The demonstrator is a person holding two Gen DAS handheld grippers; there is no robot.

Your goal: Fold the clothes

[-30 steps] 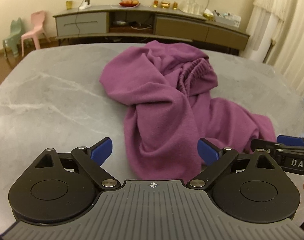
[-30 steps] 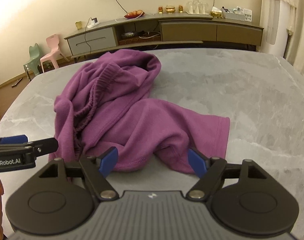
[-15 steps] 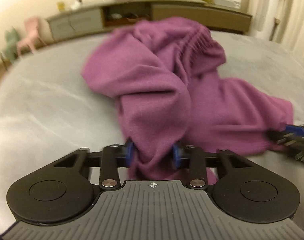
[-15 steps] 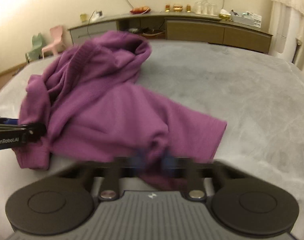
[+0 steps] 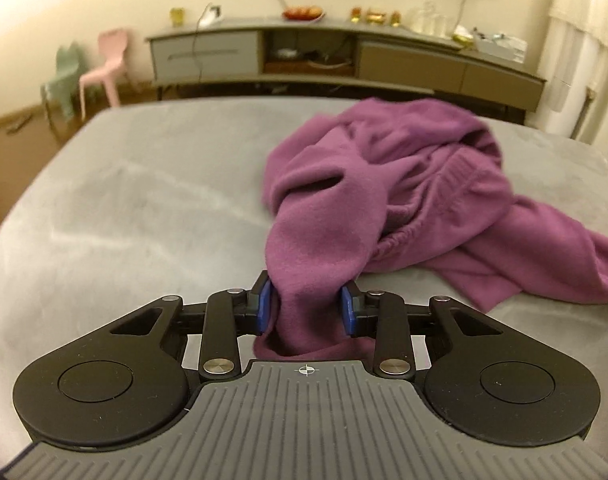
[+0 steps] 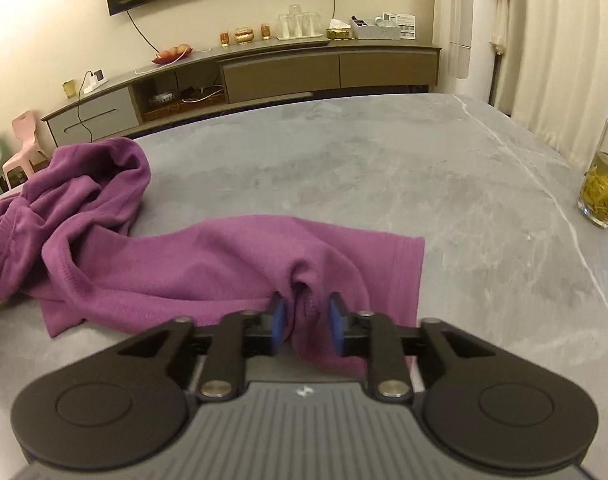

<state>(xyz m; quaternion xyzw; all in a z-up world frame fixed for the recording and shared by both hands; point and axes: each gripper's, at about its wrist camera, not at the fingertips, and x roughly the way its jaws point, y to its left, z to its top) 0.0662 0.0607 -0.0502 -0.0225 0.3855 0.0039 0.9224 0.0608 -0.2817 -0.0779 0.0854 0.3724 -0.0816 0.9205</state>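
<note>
A crumpled purple garment (image 5: 383, 200) lies on the grey marble table (image 5: 144, 200). My left gripper (image 5: 305, 309) is shut on one end of it, with bunched cloth between the blue pads (image 5: 264, 307). My right gripper (image 6: 307, 323) is shut on a fold near the hem of a flat-lying part of the same garment (image 6: 208, 264). The rest of the cloth is heaped at the left in the right wrist view (image 6: 72, 188).
A glass of yellow-green tea (image 6: 601, 192) stands at the table's right edge. Beyond the table are a long low cabinet (image 6: 284, 72) with glasses and bowls, small pink and green chairs (image 5: 104, 64) and curtains (image 6: 563, 40).
Both grippers went from open to shut on the garment. They have since pulled apart sideways, drawing the cloth out; neither gripper shows in the other's view now.
</note>
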